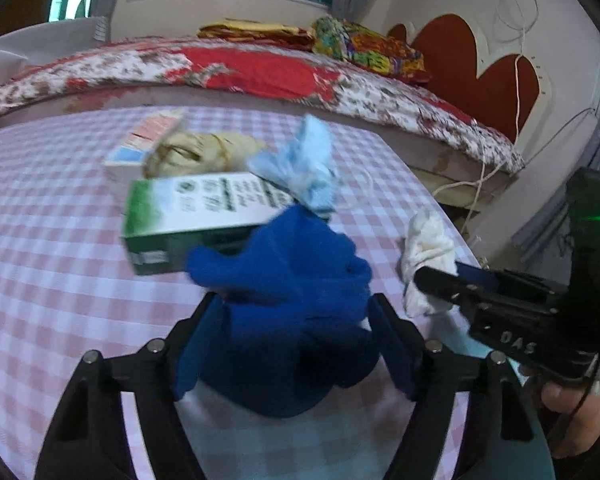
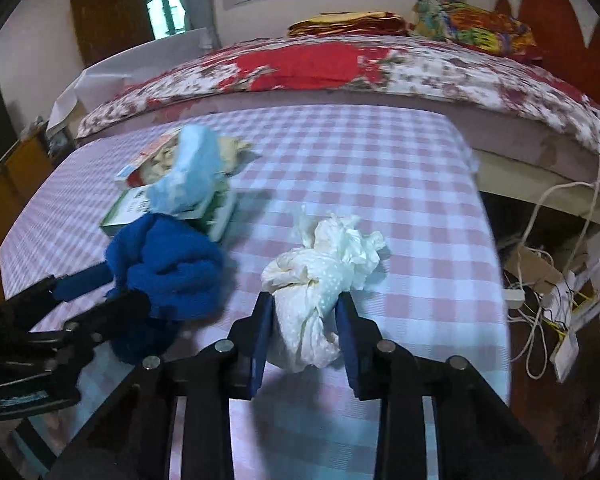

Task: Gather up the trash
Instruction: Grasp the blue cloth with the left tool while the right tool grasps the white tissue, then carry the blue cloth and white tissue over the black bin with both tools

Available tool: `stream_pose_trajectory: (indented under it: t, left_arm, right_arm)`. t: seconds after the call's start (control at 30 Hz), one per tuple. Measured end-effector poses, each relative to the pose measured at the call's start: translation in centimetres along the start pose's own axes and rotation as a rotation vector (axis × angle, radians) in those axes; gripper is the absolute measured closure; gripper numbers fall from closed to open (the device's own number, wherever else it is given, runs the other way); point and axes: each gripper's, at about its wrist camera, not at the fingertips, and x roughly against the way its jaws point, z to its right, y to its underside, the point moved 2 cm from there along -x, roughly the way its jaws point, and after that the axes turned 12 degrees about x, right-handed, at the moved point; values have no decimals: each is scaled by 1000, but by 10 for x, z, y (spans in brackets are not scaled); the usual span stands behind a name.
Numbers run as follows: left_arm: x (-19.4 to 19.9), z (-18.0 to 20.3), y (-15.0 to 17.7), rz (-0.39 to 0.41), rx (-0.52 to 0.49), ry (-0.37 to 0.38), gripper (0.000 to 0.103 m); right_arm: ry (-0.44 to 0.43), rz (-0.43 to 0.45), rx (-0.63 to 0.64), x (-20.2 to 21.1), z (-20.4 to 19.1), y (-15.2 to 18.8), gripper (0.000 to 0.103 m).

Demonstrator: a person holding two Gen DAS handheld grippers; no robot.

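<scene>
Both hand-held grippers are on trash, on the pink-checked surface [image 2: 380,168] beside the bed [image 2: 440,68].

Landmark: the green-and-white carton [image 1: 196,216].

- Left hand-held gripper [image 1: 296,344]: jaws straddle the dark blue crumpled cloth [image 1: 284,280], which lies just in front of the carton and touches its near end. Pads sit at the wad's flanks; I cannot tell whether they are pressing yet.
- Right hand-held gripper [image 2: 304,332]: clamped on the near end of the white crumpled tissue [image 2: 324,264], off to the right of the carton and apart from it. The pads pinch its waist; most of the wad sticks out past the tips.
- Light blue wad [image 1: 304,164]: on the far right end of the carton.
- Beige crumpled paper [image 1: 196,152] and pink-and-white box [image 1: 148,140]: just behind the carton.

Doing this step well, my read:
- Left: close until the cloth visibly compresses. It's bulky and springy, so a loose pinch will likely shed it.
- Lift the blue cloth straight up and away from the carton, or it may drag the carton and tip off the light blue wad.
- Right: grip looks adequate. Lift gently, since tissue could tear or slide out.
- Keep the two hand-held grippers apart on the way up; they are near each other.
</scene>
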Motion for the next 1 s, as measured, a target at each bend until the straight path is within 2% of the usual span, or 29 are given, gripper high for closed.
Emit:
stream_pose_trajectory:
  t: [0.1,0.17,0.2,0.27,0.37,1.0]
  left_arm:
    - [-7,5,1,-14,-10,-12,34]
    - [-12,8,0,-29,-14,-17,46]
    - [-13,9,-1,-34,-15,-23,49]
    - [-13,10,-2,-39,-25,-21,71]
    - [-8,13,-1,-19,-44,-20,79]
    - [51,32,32,27,-68,7,80]
  right_arm:
    - [15,1,-5,6,9,5,69]
    - [15,1,-11,9,12,8,69]
    - [15,3,-11,10,13,8,69]
    - [16,3,-6,12,12,10,69]
    - [12,8,1,17,8,13,69]
    - [42,66,-28,88,15,53,71]
